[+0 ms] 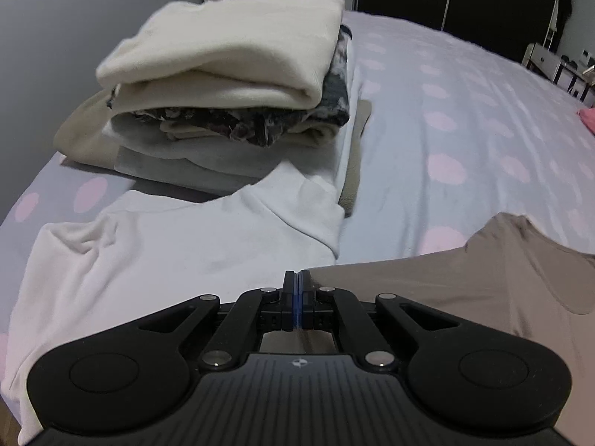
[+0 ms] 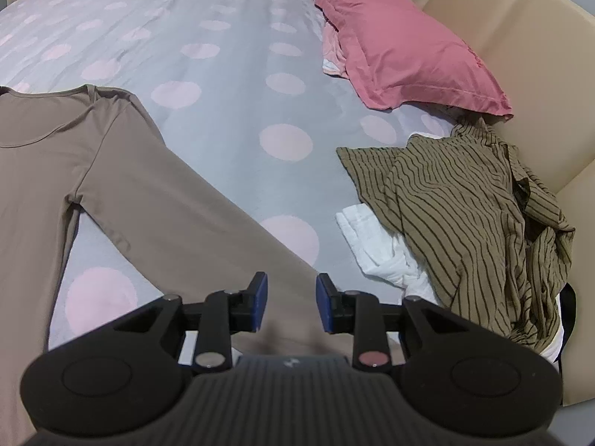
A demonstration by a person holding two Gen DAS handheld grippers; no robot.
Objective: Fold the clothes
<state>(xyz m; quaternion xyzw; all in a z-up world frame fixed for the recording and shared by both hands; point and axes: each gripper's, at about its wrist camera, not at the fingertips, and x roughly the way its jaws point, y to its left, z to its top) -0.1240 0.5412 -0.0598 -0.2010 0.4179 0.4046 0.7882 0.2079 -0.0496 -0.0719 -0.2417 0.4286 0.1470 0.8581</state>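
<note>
Left gripper [image 1: 298, 277] has its jaws fully together with nothing visible between the pads; it hangs over the hem area where a white garment [image 1: 156, 260] and the taupe long-sleeved top [image 1: 465, 290] lie side by side on the dotted bedsheet [image 1: 446, 119]. The white garment lies flat ahead and to the left of this gripper; the taupe top lies to its right. Beyond it, further along the bed, stands a stack of folded clothes [image 1: 230, 85], cream pieces on top, a dark patterned piece between. Right gripper [image 2: 290, 293] has its jaws apart, not pressing on anything; the top's sleeve [image 2: 208, 223] runs beneath and between the blue pads [image 2: 261, 290], lying flat on the sheet. Ahead and to the right of this gripper lies a crumpled olive striped garment [image 2: 465, 215] over a white cloth [image 2: 375, 249]. Further ahead on the right, a pink pillow [image 2: 405, 52] rests against a cream headboard [image 2: 520, 37].
</note>
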